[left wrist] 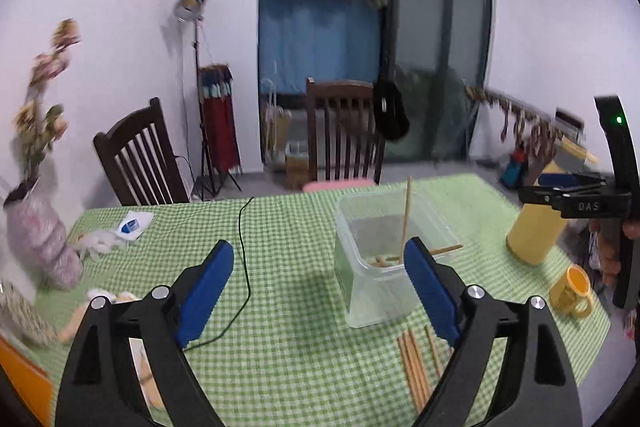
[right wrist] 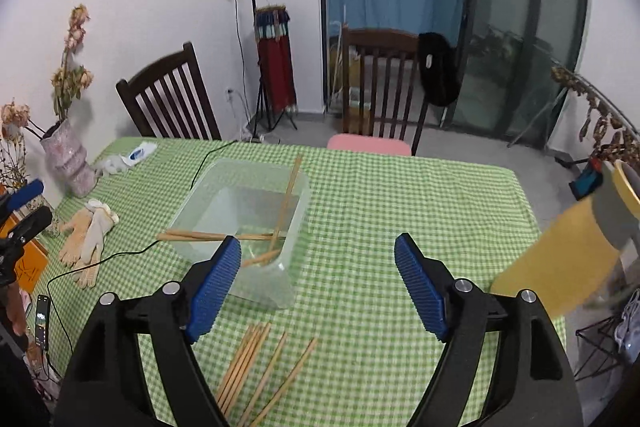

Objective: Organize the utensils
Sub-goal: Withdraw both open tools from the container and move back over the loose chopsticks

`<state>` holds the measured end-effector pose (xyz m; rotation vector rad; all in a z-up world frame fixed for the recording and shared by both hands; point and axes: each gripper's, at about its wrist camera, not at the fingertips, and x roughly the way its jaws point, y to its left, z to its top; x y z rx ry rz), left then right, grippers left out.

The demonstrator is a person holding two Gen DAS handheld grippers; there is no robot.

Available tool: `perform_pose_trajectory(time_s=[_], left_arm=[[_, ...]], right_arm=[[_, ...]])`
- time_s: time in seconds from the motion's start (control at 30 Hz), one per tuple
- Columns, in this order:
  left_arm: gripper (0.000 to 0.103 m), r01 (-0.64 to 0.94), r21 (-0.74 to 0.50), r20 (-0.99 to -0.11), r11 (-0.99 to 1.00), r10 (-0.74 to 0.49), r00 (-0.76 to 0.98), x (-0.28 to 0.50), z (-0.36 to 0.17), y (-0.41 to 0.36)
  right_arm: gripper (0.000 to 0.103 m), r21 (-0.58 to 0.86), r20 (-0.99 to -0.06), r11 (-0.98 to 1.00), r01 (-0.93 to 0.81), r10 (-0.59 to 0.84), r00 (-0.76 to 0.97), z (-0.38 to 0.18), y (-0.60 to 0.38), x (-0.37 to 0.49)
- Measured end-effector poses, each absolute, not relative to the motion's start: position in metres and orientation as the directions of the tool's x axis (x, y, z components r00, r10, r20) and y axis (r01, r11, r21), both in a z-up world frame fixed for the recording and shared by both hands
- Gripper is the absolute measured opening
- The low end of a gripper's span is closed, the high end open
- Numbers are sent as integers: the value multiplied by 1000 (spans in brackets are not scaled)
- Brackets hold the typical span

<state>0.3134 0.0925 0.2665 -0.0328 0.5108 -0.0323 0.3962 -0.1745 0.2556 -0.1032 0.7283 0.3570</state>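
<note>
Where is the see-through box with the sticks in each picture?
Left wrist view: the clear box sits right of centre, partly behind the gripper's right-hand blue pad.
Right wrist view: the clear box sits left of centre, above the left-hand blue pad.
Shared landmark: the pink chair cushion beyond the table's far edge.

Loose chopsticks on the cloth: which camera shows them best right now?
The right wrist view. The loose chopsticks lie fanned out on the cloth between its open jaws, nearly all of them visible, in front of the clear container. In the left wrist view the same chopsticks sit low at the right, partly hidden behind that gripper's right finger.
</note>
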Motion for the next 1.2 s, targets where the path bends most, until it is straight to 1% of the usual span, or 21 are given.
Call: perform_pose_trajectory(time_s=[0.13,0.2,0.33,0.4,0.5,0.6,0.7,0.8,0.87,1.07,1.2], left_arm=[[86,40,-72,-455,997,-68,888,279,258,89],[88,48,-55,-439,997,-67,896,261,253,82],[89,60,-12,-414,998,-60,909,233,239,70],[92,64,4,-391,998,-57,918,218,228,66],[95,64,25,-346,998,-51,937,194,215,58],[95,53,18,-319,998,-45,947,176,202,57],[95,39,-17,-319,999,-42,947,163,188,59],[95,38,-13,-348,999,-40,937,156,170,59],[95,19,-17,-348,1000,-23,937,150,160,60],[95,-16,-52,-354,999,-4,935,133,126,66],[95,-7,-70,-369,998,-19,929,118,96,62]], right_arm=[[80,5,-633,936,-351,275,724,259,-178,364],[81,-6,-619,931,-365,283,733,258,-177,348],[81,-9,-559,930,-368,300,773,249,-180,312],[81,-15,-536,931,-364,300,789,244,-179,299],[82,-22,-480,932,-362,307,821,231,-178,273],[85,-45,-427,935,-351,299,853,220,-176,254],[85,-60,-390,938,-342,293,873,204,-172,233],[86,-88,-351,942,-324,275,895,187,-171,214],[87,-116,-331,944,-310,258,908,174,-167,203],[87,-112,-337,949,-294,242,910,139,-162,182],[87,-55,-356,944,-325,286,890,111,-168,167]])
